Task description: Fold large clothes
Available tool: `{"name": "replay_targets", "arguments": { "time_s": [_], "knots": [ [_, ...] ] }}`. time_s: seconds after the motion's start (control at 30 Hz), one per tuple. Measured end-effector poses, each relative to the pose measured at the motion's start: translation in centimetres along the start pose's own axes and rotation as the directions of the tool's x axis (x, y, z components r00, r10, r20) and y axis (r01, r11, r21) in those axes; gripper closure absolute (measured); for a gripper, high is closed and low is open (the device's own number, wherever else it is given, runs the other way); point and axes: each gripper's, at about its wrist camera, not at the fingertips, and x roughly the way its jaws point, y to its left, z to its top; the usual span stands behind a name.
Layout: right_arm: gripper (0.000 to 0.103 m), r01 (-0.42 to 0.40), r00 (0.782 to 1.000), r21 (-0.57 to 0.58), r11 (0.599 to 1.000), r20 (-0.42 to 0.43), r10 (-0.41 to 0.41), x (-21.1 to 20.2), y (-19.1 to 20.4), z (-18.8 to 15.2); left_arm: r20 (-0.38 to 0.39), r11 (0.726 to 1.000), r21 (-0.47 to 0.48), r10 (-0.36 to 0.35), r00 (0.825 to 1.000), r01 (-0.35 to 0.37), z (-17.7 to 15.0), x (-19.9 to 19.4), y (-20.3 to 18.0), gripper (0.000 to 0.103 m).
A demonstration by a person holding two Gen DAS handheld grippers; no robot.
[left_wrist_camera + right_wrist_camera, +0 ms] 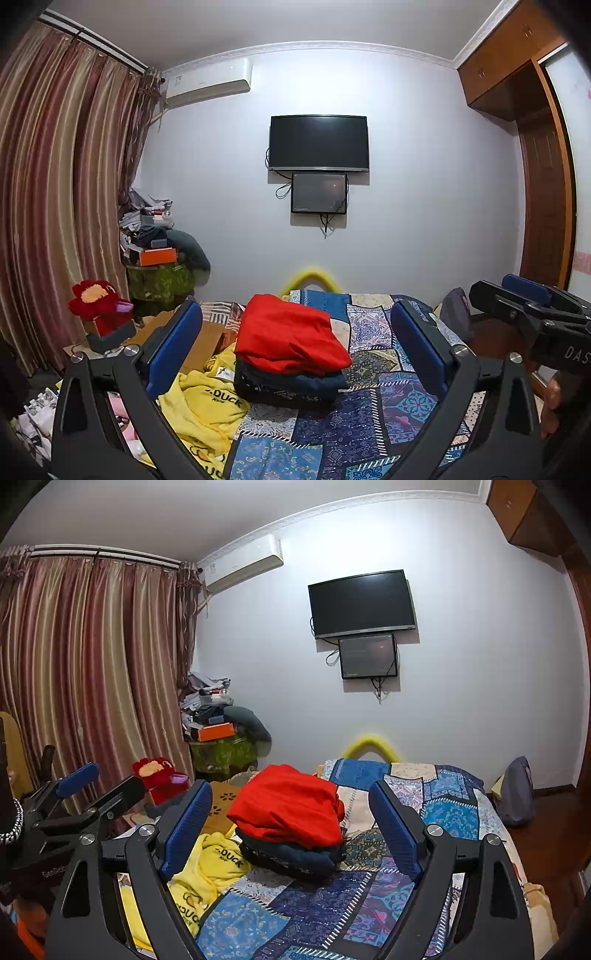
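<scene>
With both of my tools held above the near end of the bed [369, 424], the left tool [295, 339] and the right tool [291, 819] each with fingers spread wide and gripping nothing, the risk I see lies in the next pick-up. If I reach for the crumpled yellow garment [199, 410] at the near left, a finger could snag the folded red top [291, 339] stacked on the dark clothes [288, 387] just beside it and topple that pile. I also judge the yellow garment may slide off the left edge, where it hangs.
</scene>
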Motion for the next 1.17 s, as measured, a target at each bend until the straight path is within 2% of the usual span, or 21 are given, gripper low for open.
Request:
{"name": "replay_targets", "arguments": {
  "time_s": [0.47,1.17],
  "knots": [
    [0.019,0.006,1.0,0.004,1.0,-0.008,-0.006,0.1,0.0,0.0,-0.029,0.998,-0.02,-0.057,0.998,0.056,-0.2,0.7,0.8,0.0],
    [0.019,0.016,1.0,0.017,1.0,-0.025,-0.016,0.6,-0.3,-0.3,-0.048,0.997,-0.012,-0.072,0.996,0.071,-0.9,1.3,0.5,0.0]
  ]
}}
